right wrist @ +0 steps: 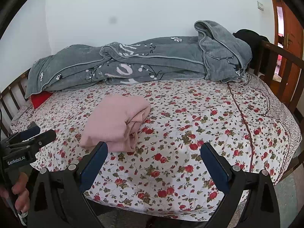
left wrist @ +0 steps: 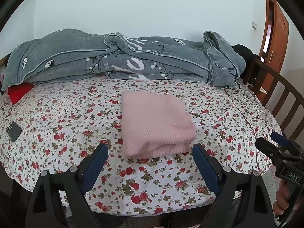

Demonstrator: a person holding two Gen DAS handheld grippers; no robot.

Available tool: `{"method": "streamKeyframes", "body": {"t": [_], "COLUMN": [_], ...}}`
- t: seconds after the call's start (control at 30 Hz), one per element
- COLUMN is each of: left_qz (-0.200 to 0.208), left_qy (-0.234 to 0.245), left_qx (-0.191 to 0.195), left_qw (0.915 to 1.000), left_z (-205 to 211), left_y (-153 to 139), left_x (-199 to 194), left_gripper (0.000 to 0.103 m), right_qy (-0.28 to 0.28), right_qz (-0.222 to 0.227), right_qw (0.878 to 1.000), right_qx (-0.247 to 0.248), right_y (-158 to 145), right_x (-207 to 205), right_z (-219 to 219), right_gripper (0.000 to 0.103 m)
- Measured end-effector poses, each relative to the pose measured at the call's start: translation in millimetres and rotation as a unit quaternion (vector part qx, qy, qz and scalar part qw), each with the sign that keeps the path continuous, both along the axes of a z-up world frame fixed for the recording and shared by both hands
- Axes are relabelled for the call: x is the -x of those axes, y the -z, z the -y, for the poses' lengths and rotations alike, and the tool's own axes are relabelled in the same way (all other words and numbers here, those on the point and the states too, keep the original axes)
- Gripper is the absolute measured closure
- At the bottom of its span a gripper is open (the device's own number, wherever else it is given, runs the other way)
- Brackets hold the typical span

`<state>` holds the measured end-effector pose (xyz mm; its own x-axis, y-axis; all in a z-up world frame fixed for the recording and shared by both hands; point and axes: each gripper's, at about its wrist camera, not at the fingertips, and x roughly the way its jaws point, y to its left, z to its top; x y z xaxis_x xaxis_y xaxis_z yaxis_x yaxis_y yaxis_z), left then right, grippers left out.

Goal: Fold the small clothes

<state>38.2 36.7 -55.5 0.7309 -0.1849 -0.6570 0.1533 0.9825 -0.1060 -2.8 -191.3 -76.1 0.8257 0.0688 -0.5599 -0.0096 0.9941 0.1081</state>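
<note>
The pink garment [left wrist: 155,125] lies folded in a thick stack at the centre of the left wrist frame, on the floral bedsheet [left wrist: 57,114], below the grey quilt [left wrist: 114,60]. The left gripper [left wrist: 150,152] has its jaws spread wide, empty, just short of the stack's near edge. The right gripper [right wrist: 153,152] is likewise wide apart and holds nothing, with the garment at its left. The ribbed knit looks soft, light and floppy; layers would probably slide, so it seems best pinched at a folded edge through all layers
</note>
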Motion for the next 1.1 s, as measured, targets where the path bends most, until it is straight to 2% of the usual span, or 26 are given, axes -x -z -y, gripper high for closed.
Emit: {"method": "streamKeyframes", "body": {"t": [1.1], "left_qz": [0.008], "left_qy": [0.002], "left_qx": [-0.004], "left_qw": [1.0000], "left_z": [-0.6], "left_y": [-8.0], "left_x": [0.5], "left_gripper": [0.013], "right_qy": [0.011], "right_qz": [0.004], "right_qw": [1.000], "right_qx": [-0.006], "right_y": [-3.8], "right_x": [5.6], "right_z": [-0.8], "right_gripper": [0.006]}}
